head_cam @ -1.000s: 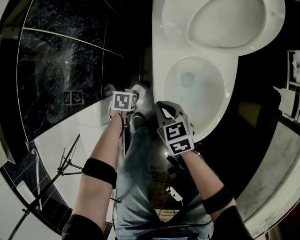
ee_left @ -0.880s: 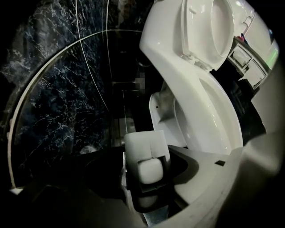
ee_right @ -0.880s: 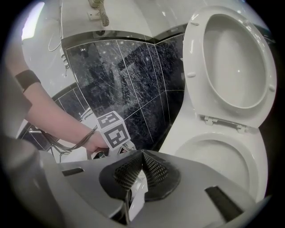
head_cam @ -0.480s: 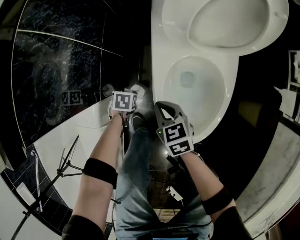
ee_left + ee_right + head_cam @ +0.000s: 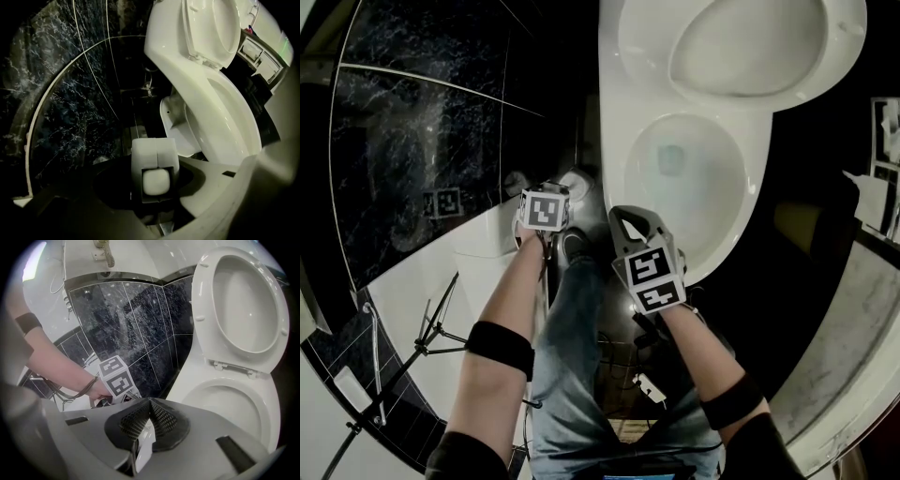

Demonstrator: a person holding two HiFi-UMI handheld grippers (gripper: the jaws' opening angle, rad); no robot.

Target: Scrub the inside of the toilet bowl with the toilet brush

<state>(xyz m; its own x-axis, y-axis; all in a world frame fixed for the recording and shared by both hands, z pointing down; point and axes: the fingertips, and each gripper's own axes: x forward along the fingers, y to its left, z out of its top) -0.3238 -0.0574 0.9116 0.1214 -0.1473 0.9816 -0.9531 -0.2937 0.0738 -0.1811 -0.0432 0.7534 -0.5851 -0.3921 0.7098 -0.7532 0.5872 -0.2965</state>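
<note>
The white toilet (image 5: 750, 216) stands with lid and seat (image 5: 246, 305) raised and its bowl (image 5: 689, 183) open. My left gripper (image 5: 546, 214) points steeply down at the floor beside the toilet's left flank. In the left gripper view the white square-ended brush handle (image 5: 154, 157) stands end-on between its jaws (image 5: 155, 187). The jaws have just been closing; narrow dark gaps still show on both sides of the handle. My right gripper (image 5: 625, 219) hovers at the bowl's near rim. Its pads meet (image 5: 149, 404) with nothing between them.
Dark marbled wall tiles (image 5: 422, 141) and a white ledge (image 5: 431, 272) lie to the left. A thin metal stand (image 5: 422, 337) stands at lower left. The person's leg in jeans (image 5: 581, 356) is between the arms. A dark bin (image 5: 811, 225) sits right of the toilet.
The left gripper's marker cube has edged slightly left and toward me over the brush handle. The right gripper has kept still.
</note>
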